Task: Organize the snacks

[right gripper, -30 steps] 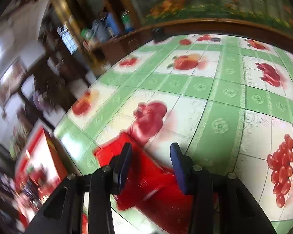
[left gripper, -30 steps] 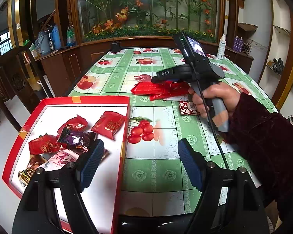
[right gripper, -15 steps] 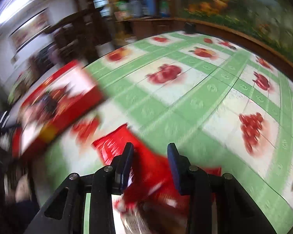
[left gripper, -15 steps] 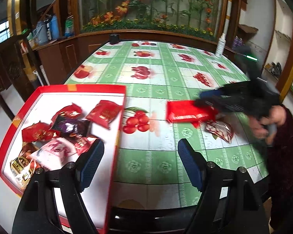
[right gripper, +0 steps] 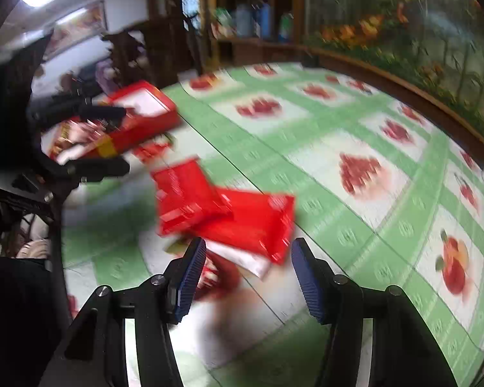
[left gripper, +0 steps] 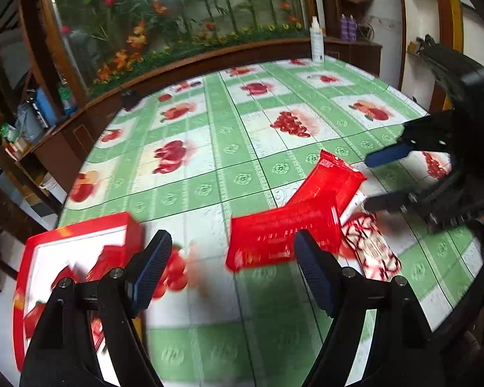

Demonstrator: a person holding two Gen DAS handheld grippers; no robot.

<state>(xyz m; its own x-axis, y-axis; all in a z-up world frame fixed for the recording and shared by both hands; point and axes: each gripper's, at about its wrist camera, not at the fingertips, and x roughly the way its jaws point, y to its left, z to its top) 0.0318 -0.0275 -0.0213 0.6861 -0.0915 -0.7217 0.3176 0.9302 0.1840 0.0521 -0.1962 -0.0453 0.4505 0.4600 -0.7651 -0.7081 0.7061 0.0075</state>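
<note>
Two flat red snack packets [left gripper: 290, 225] [right gripper: 258, 222] lie overlapped on the green fruit-print tablecloth [left gripper: 209, 148]. A red-and-white patterned packet [left gripper: 371, 245] [right gripper: 216, 271] lies partly under them. My right gripper [left gripper: 382, 177] [right gripper: 248, 277] hovers at their right end with its jaws opening and its pads off the packets. The red box [left gripper: 80, 235] [right gripper: 138, 119], holding several snacks, sits at the left. Between the box and the packets my left gripper [left gripper: 232, 271] [right gripper: 113, 138] hangs open and empty above the cloth.
A white spray bottle [left gripper: 316, 43] stands at the table's far edge by a wooden ledge with flowers. A small black object [left gripper: 129, 100] sits at the far left rim. A dark sleeve [right gripper: 16, 306] fills the lower left of the right wrist view.
The right gripper dragged the red packets nearer, then spread its jaws off them. The left gripper swung right, so the box has slid to the left edge of its view.
</note>
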